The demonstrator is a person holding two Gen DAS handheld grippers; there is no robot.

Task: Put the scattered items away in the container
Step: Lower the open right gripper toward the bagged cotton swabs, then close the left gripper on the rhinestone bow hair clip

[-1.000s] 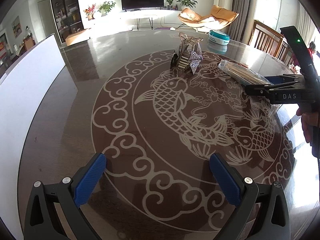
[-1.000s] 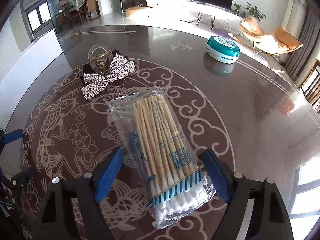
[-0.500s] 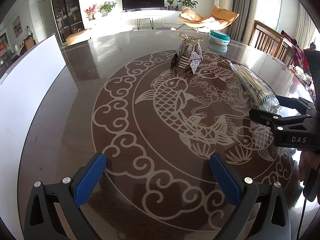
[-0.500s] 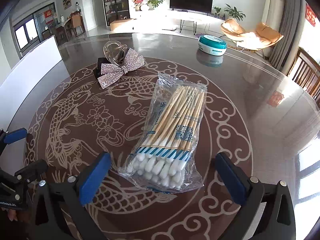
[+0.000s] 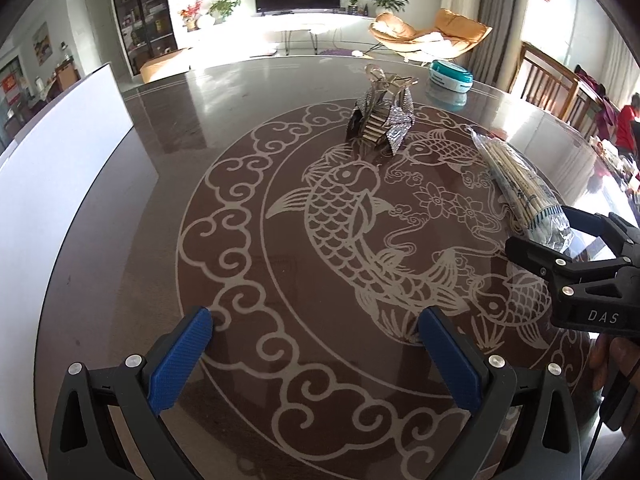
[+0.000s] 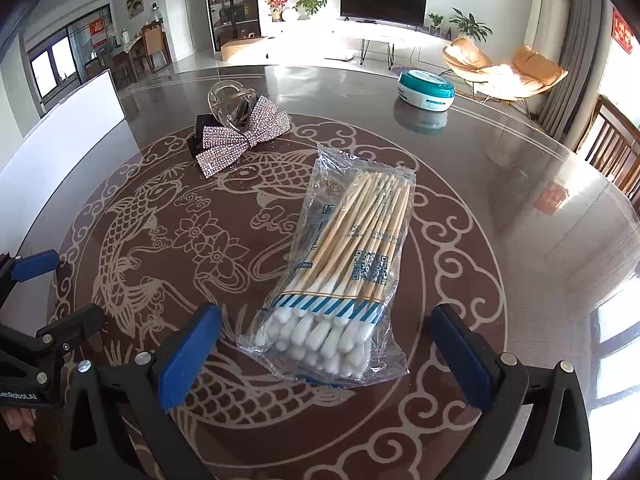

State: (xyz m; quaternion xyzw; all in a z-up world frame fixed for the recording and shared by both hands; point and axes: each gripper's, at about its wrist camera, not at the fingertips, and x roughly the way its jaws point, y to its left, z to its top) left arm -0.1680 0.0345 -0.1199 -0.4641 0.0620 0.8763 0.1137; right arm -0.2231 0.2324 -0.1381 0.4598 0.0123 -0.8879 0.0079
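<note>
The right claw [image 6: 326, 354] stood wide open, its blue pads [image 6: 188, 354] set either side of a clear bag of cotton swabs [image 6: 340, 276] without touching it. The bag lay flat on the dark tabletop [image 6: 520, 184], cotton tips toward the camera, wooden sticks angled away. Farther back sat a rhinestone bow hair clip [image 6: 244, 136] with a clear claw clip [image 6: 232, 100] just behind it. A round teal-and-white tin [image 6: 426, 90] rested well apart near the far edge. The left claw [image 6: 52, 292] showed at the left edge, open and empty.
</note>
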